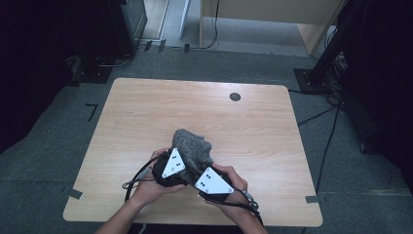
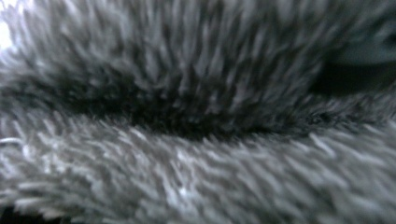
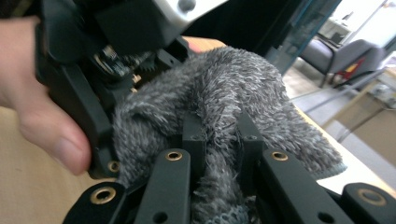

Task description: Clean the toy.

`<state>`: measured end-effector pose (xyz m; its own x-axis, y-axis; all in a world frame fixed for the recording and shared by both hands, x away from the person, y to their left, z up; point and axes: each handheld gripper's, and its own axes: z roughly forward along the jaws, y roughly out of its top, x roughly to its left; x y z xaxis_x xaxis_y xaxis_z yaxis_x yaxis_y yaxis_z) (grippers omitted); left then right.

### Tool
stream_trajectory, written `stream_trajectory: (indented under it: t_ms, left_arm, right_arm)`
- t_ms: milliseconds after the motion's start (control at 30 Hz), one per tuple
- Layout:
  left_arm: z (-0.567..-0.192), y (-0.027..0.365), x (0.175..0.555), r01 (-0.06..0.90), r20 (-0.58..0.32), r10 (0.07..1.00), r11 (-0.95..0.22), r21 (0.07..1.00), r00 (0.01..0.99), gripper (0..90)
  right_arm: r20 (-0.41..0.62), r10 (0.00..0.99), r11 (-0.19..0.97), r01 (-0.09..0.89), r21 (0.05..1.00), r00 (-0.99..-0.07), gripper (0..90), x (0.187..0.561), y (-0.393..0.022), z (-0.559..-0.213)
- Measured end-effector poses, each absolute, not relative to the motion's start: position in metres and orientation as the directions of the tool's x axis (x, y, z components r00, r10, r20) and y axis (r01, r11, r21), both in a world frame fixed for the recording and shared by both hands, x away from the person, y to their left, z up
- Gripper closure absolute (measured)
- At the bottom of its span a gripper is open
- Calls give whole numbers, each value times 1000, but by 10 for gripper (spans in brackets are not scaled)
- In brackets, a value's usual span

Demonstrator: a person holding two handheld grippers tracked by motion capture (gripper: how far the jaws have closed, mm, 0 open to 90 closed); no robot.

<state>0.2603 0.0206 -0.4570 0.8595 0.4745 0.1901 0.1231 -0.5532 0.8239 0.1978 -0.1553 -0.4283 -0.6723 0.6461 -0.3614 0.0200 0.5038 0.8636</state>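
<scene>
The right tongs (image 3: 219, 154) are clenching a fold of the grey fleecy cloth (image 3: 233, 88), the pile bulging up between their two black jaws in the right gripper view. The left tongs (image 1: 181, 155) are also gripping the cloth: from the high view their nose is disappearing into it, and in the left gripper view the grey pile (image 2: 196, 74) is pressing right against the lens, a dark crease running across the middle.

Both tongs are sitting close together, the left at about ten o'clock from the right, and the cloth (image 1: 192, 146) is rising from them toward twelve o'clock as a bunched lump over the near half of the bench (image 1: 146, 107), slightly toward six o'clock of its centre. The person's left hand (image 1: 151, 187) and right hand (image 1: 234, 183) are holding the tongs from below.

The cloth is looking soft, light and limp: it is slumping and creasing wherever it is unsupported, so it will probably sag between the grips. The deep pile should resist slipping. Hems or corners are likely the best holds; the bound edge (image 3: 334, 170) is showing at three o'clock in the right gripper view.
</scene>
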Motion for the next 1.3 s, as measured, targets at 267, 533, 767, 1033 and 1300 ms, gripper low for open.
stream_trajectory:
  t_ms: [267, 533, 767, 1033, 1300]
  left_arm:
    - [-456, 20, 259, 108, 188, 468, -536, 837, 863, 342]
    - [-456, 20, 260, 109, 186, 481, -521, 846, 857, 342]
    - [-456, 17, 264, 144, 146, 496, -501, 854, 856, 342]
    - [-461, 20, 268, 154, 147, 505, -506, 849, 851, 342]
    - [-453, 26, 264, 118, 162, 488, -494, 862, 857, 342]
  right_arm:
    - [-266, 708, 415, 80, 906, -654, 800, 202, -171, -423]
    - [-220, 775, 359, 125, 925, -592, 813, 205, -174, -420]
    - [-222, 713, 403, 129, 906, -664, 812, 200, -156, -424]
    - [-167, 747, 358, 179, 916, -643, 810, 216, -166, -425]
    - [-218, 728, 391, 132, 911, -650, 810, 212, -162, -420]
